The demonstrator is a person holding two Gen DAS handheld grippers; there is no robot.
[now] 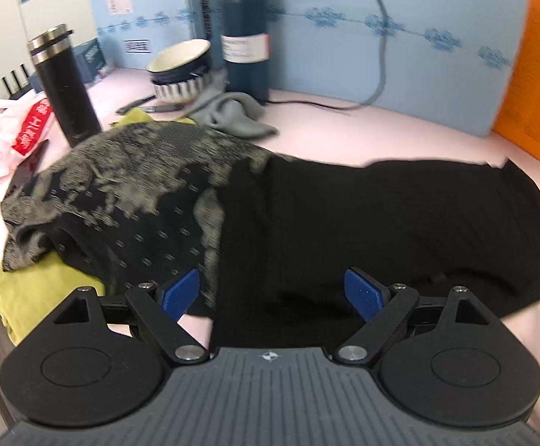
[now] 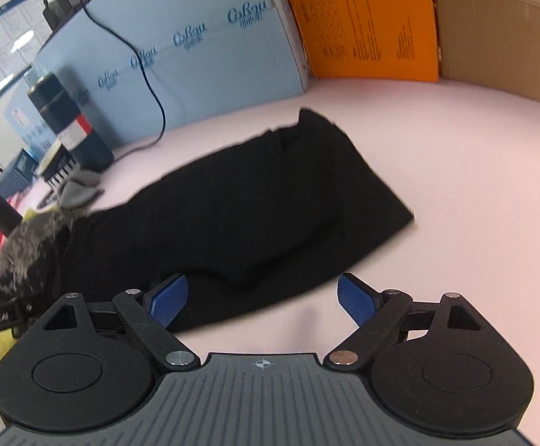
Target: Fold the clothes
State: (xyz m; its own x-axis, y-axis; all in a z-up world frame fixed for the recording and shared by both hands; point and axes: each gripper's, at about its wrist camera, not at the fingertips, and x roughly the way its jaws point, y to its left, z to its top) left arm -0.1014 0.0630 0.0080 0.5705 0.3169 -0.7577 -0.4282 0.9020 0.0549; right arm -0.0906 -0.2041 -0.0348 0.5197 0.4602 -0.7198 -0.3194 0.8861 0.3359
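A black garment (image 1: 400,230) lies spread on the pink table; it also shows in the right wrist view (image 2: 240,215). A black-and-khaki patterned garment (image 1: 128,182) overlaps its left end, on top of a yellow-green cloth (image 1: 39,278). My left gripper (image 1: 273,293) is open and empty, its blue pads (image 1: 182,290) over the near edge of the clothes. My right gripper (image 2: 262,295) is open and empty at the black garment's near edge, left pad (image 2: 171,297) over the cloth, right pad over bare table.
A black flask (image 1: 65,85), stacked bowls (image 1: 180,70), a tall dark bottle (image 1: 243,29), a grey cloth (image 1: 229,111) and a plastic bag (image 1: 9,137) stand at the back left. Blue board (image 2: 195,48), orange sheet (image 2: 366,18) and cardboard (image 2: 504,26) wall the table.
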